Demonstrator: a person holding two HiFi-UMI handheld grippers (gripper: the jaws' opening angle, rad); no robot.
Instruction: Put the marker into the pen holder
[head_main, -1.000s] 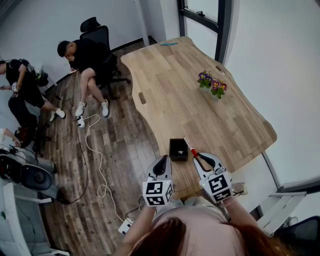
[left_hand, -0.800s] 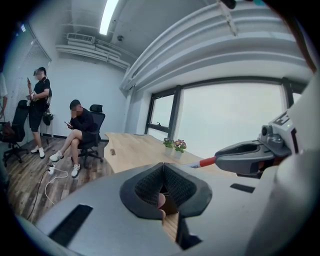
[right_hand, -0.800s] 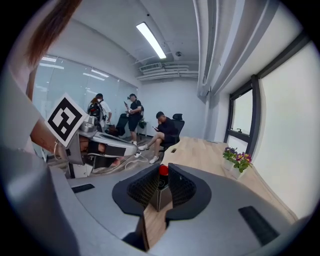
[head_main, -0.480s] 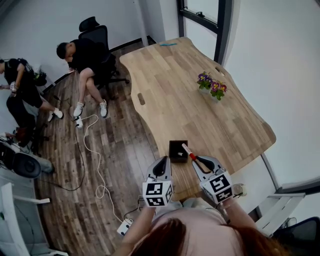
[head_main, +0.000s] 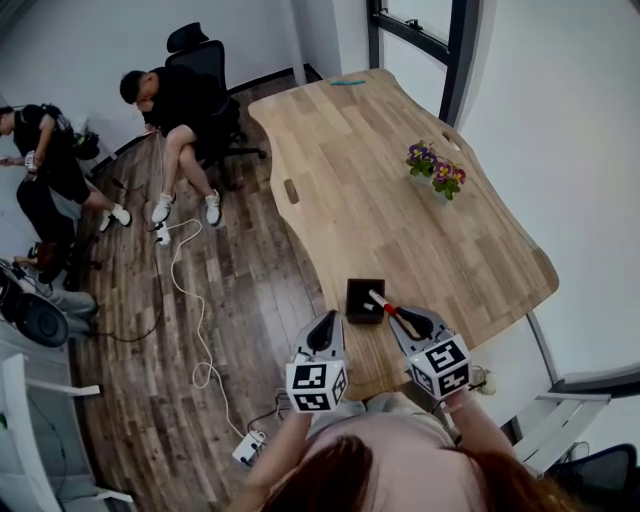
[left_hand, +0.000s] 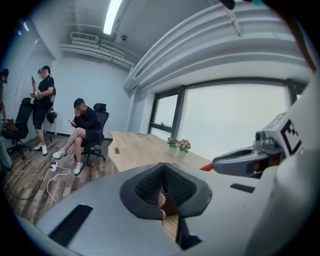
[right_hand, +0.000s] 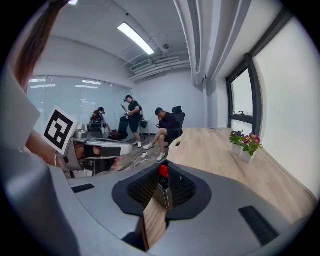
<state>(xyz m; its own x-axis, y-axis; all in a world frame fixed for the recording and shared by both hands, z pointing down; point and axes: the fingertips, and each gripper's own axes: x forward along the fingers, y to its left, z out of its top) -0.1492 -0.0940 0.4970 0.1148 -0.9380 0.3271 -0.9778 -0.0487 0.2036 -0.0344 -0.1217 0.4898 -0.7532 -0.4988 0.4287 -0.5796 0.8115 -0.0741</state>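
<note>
Grip falls near the red end of the white-and-red marker (head_main: 377, 297), likely light, stiff, slick, clamped in the right claw (head_main: 396, 314) above the black square pen holder (head_main: 353, 301), lower centre; left claw (head_main: 326, 322) closed, empty.

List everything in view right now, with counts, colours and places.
table: 1, light wood, centre
pen holder: 1, black, table's near edge
marker: 1, white and red, in right hand-held gripper, tip over pen holder
flower pot: 1, purple-yellow blooms, table's right
office chair: 1, black, far left
seated person: 1, dark clothes, on chair
standing person: 1, dark clothes, far left
cable: 1, white, floor
left hand-held gripper: 1, grey, shut, empty
right hand-held gripper: 1, grey, shut on marker
</note>
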